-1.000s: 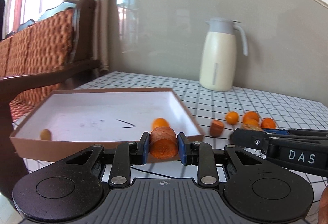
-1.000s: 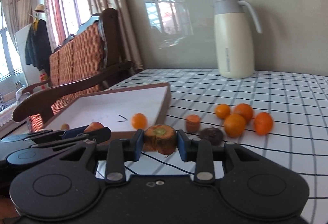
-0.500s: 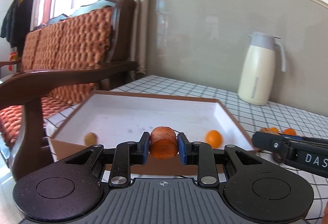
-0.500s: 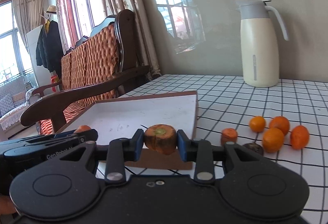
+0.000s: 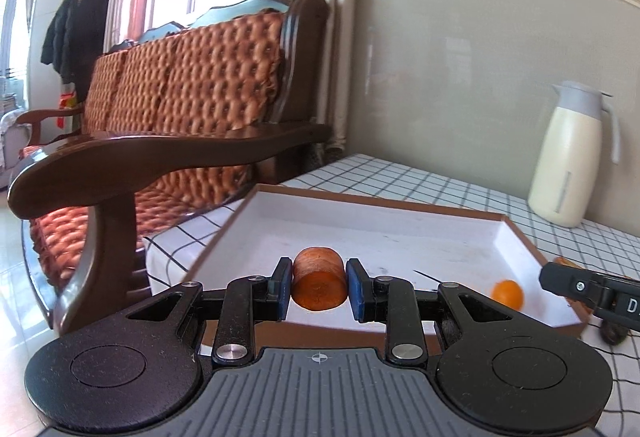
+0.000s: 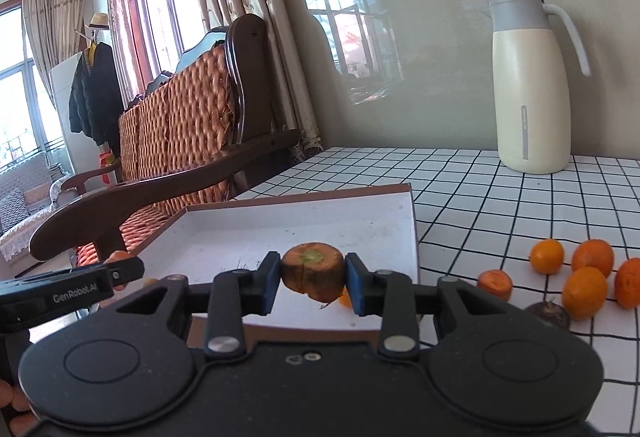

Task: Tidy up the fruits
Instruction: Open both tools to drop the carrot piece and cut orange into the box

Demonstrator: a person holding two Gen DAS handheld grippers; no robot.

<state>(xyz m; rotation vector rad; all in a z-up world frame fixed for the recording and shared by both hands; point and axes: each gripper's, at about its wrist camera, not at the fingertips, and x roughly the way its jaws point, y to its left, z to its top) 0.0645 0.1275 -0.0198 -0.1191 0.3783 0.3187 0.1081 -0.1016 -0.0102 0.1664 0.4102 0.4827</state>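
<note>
Left tool (image 5: 319, 290) is clamped on a carrot piece (image 5: 319, 283) at lower centre, above the tray (image 5: 400, 237). Right tool (image 6: 312, 283) is clamped on a carrot top (image 6: 313, 271); oranges (image 6: 586, 287) are seen lower right on the surface (image 6: 500, 197).

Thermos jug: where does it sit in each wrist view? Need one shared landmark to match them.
Left wrist view: the thermos jug stands at the far right edge, on the checked tablecloth past the far right corner of the box tray.
Right wrist view: the thermos jug stands upper right, against the wall, well behind the loose oranges.
Shared landmark: the white box tray with the brown rim, in front of the jaws in both views.
</note>
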